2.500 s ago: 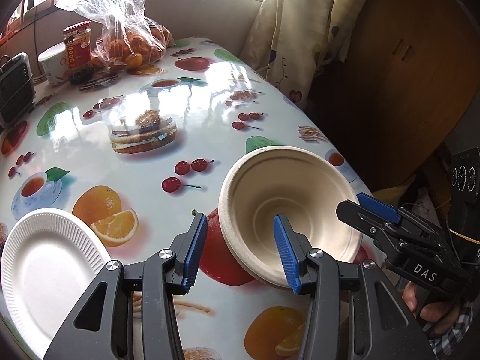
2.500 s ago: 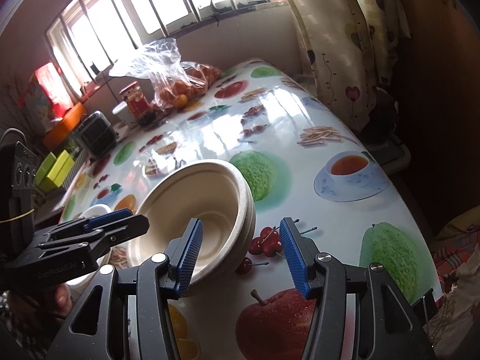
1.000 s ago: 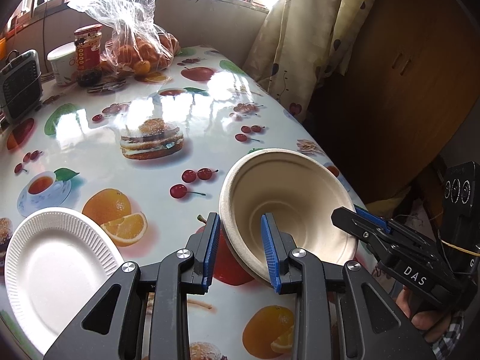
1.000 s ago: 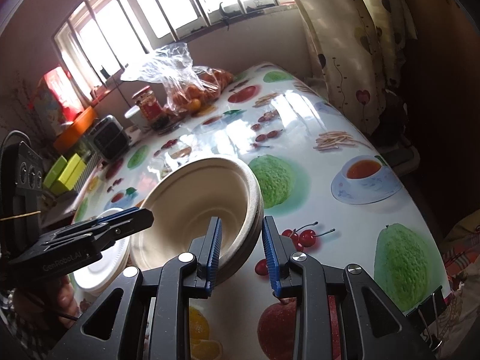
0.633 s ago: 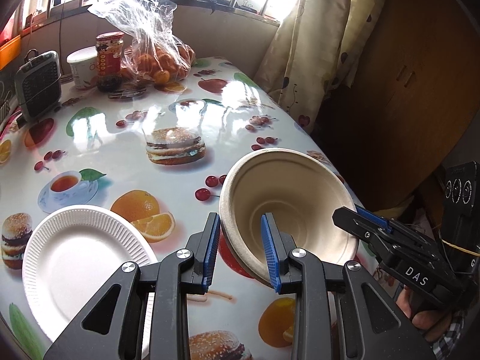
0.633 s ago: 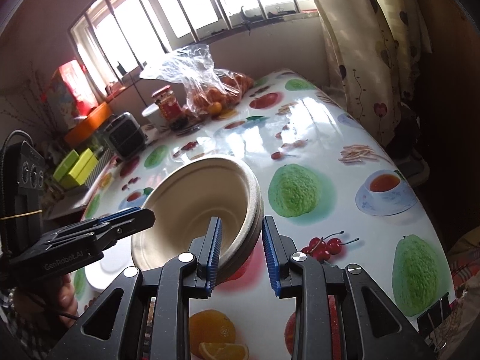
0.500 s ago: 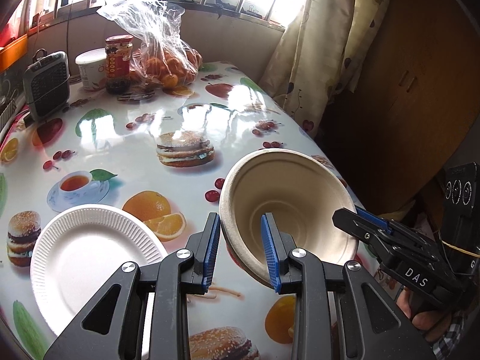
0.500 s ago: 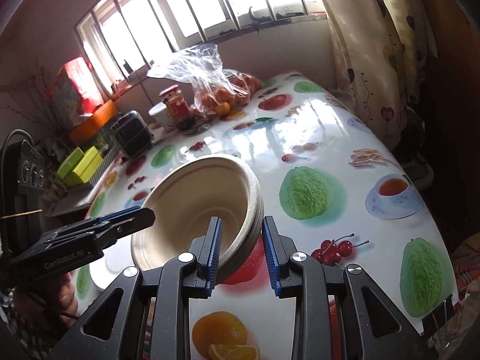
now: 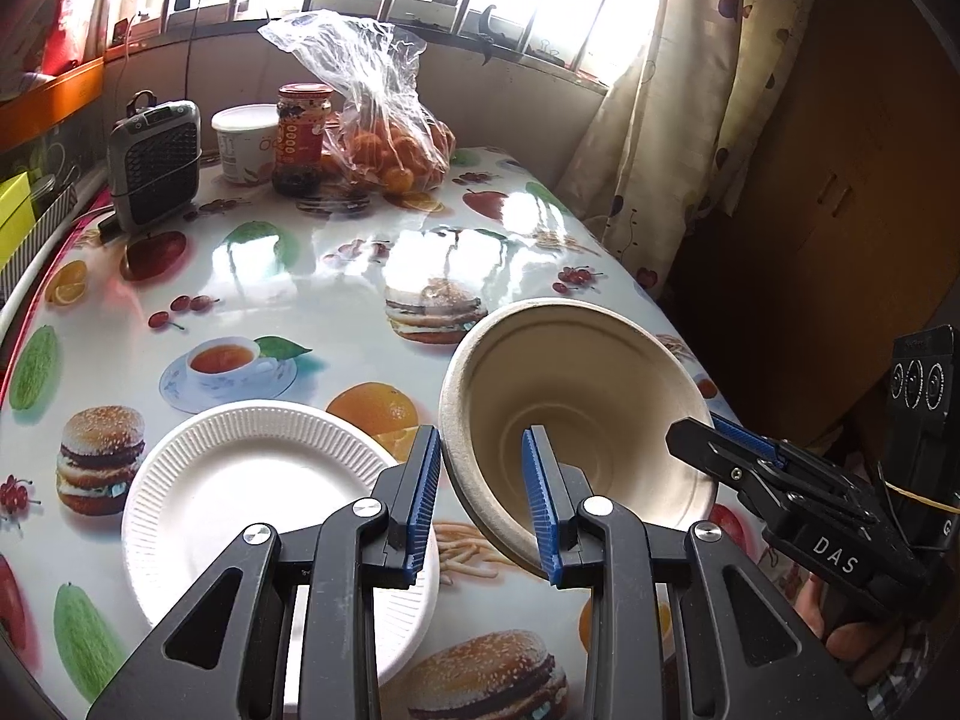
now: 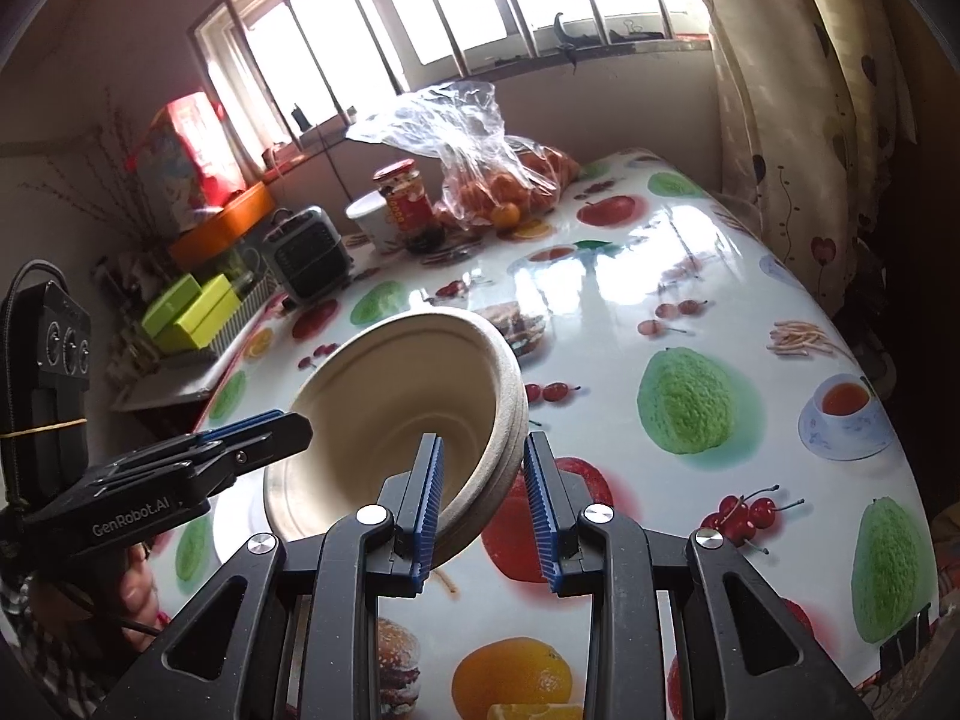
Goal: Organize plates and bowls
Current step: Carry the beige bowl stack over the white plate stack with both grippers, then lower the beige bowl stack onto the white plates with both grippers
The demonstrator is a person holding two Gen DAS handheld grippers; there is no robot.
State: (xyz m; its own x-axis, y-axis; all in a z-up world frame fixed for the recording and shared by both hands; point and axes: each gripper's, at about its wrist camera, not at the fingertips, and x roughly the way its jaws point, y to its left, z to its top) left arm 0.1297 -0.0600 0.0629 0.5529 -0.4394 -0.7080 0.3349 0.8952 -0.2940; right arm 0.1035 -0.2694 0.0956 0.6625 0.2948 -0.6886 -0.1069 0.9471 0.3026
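Both grippers clamp the stack of beige moulded-fibre bowls [image 9: 576,396] by opposite rims: the left gripper [image 9: 480,498] and the right gripper [image 10: 483,504]. It hangs tilted above the fruit-printed glossy tablecloth [image 9: 312,276], just right of the white ribbed paper plate [image 9: 252,480] lying flat there.

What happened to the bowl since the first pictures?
Both grippers closed on it: the left gripper pinched one side of the bowl's rim, the right gripper the opposite side. Earlier their jaws stood open around the rim. Then they lifted the bowl together and carried it toward the white plate. The plate, the bag of oranges and the jar stayed put.
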